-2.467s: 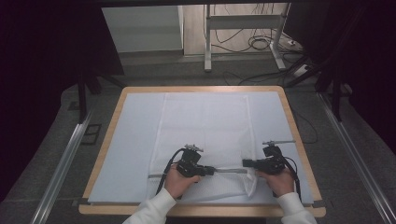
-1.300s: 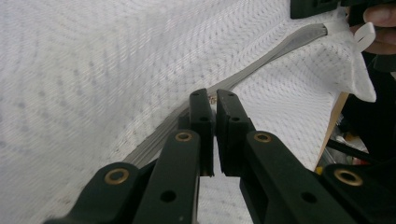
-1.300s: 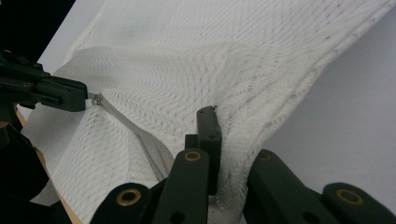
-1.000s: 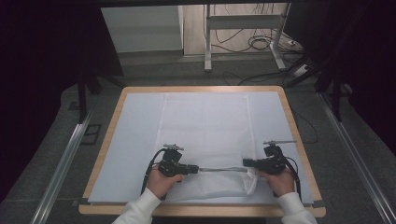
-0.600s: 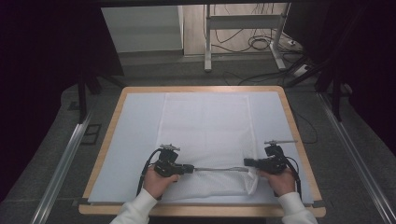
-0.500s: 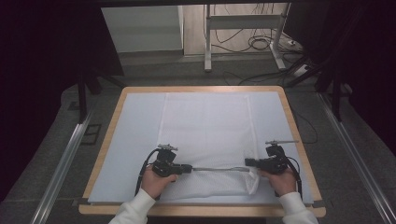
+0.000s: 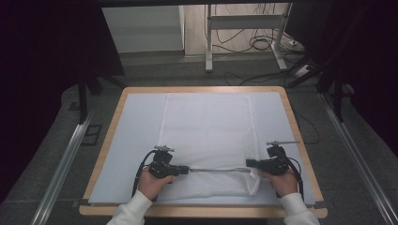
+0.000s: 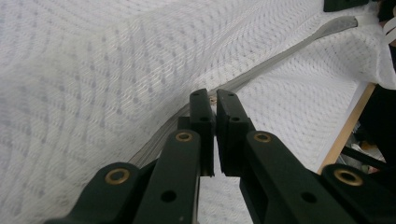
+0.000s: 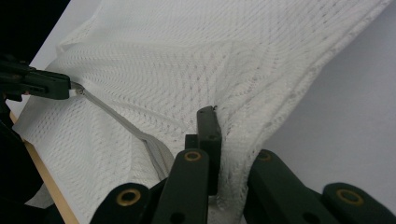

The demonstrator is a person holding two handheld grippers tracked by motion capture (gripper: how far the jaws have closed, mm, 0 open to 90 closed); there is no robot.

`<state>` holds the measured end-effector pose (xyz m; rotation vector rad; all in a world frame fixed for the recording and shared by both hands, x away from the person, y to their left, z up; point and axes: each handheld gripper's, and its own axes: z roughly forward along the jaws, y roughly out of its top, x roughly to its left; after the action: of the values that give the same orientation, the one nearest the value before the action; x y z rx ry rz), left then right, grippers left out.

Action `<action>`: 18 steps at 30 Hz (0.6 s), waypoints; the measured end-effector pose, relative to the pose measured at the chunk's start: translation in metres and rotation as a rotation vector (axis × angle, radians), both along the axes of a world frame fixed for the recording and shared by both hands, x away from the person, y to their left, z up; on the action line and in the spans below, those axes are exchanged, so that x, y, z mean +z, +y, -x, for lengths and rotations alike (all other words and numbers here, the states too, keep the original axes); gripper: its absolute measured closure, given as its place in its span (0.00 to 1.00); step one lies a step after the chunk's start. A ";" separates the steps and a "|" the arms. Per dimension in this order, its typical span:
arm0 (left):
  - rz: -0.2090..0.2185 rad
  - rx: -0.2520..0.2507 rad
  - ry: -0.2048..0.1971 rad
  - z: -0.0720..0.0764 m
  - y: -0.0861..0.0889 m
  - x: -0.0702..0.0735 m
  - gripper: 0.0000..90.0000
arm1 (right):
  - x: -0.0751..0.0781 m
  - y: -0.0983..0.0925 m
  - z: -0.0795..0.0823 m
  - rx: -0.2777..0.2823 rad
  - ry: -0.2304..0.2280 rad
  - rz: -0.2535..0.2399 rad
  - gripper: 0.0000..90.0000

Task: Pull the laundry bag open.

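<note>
The mesh laundry bag (image 7: 206, 136) lies flat on the surface (image 7: 141, 126), its long axis running from the near edge toward the far edge, with its zippered mouth turned toward you along the near edge. You have that mouth by both ends. Your left tongs (image 7: 184, 169) are clenched on the zipper's slider; in the left gripper view the left tongs (image 8: 214, 100) pinch a small metal piece right on the grey zipper tape (image 8: 285, 51). Your right tongs (image 7: 248, 163) are clenched on the bag's near right corner, and in the right gripper view the mesh is bunched between the jaws of the right tongs (image 9: 219, 122), one jaw buried under the fabric.

What matters now is the line of the zipper (image 7: 218, 170). It runs parallel to the near edge of the surface, stretched taut between your two hands, so it lies crosswise to the bag's long axis. The slider sits at the left end of that visible stretch, and the bag's near left corner lies beyond it, toward the left edge of the surface. Your left hand (image 7: 152, 183) is the one on the slider, so any travel along the zipper falls to it, and the pull should follow that same line. Your right hand (image 7: 284, 180) serves best as the anchor, I judge: hold the corner firm so the tape stays straight and the mesh does not pucker or drag.
</note>
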<state>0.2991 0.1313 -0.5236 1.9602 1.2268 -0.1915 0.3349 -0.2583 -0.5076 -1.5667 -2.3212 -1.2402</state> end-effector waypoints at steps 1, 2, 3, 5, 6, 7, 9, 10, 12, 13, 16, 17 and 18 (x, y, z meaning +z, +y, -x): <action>0.002 -0.001 0.001 0.000 0.001 0.000 0.96 | 0.000 0.000 0.000 0.000 0.000 -0.001 0.98; 0.001 0.003 0.000 0.000 0.001 0.000 0.96 | 0.000 0.000 0.000 0.001 0.000 -0.002 0.98; 0.000 0.007 0.002 0.001 0.002 0.000 0.96 | 0.000 0.000 0.000 0.001 0.000 -0.001 0.98; 0.002 0.005 0.003 0.001 0.003 0.000 0.96 | 0.000 0.000 0.000 0.001 0.000 -0.001 0.98; 0.001 0.005 0.003 0.001 0.004 0.000 0.96 | 0.000 0.001 0.000 0.002 0.001 -0.002 0.98; -0.003 0.006 0.000 0.001 0.004 -0.001 0.96 | 0.000 0.001 0.000 0.002 0.001 -0.001 0.98; -0.002 0.007 0.002 0.002 0.006 -0.001 0.96 | 0.000 0.001 0.000 0.002 0.001 0.001 0.98; -0.008 0.011 0.001 0.002 0.007 -0.001 0.96 | 0.000 0.001 0.000 0.003 0.002 -0.002 0.98; -0.007 0.014 0.003 0.002 0.009 -0.002 0.96 | 0.000 0.001 0.000 0.004 0.003 -0.002 0.98; -0.010 0.014 0.002 0.003 0.009 -0.002 0.96 | 0.000 0.002 0.000 0.003 0.001 0.002 0.98; -0.010 0.017 0.001 0.003 0.011 -0.002 0.96 | -0.001 0.002 0.000 0.004 0.002 0.002 0.98; -0.011 0.016 0.000 0.003 0.012 -0.002 0.96 | -0.001 0.002 0.000 0.005 0.003 0.002 0.98; -0.009 0.018 0.001 0.004 0.012 -0.002 0.96 | -0.001 0.002 0.000 0.006 0.003 0.003 0.98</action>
<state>0.2954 0.1436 -0.5252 1.9565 1.2474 -0.1787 0.3352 -0.2560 -0.5085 -1.5608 -2.3257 -1.2326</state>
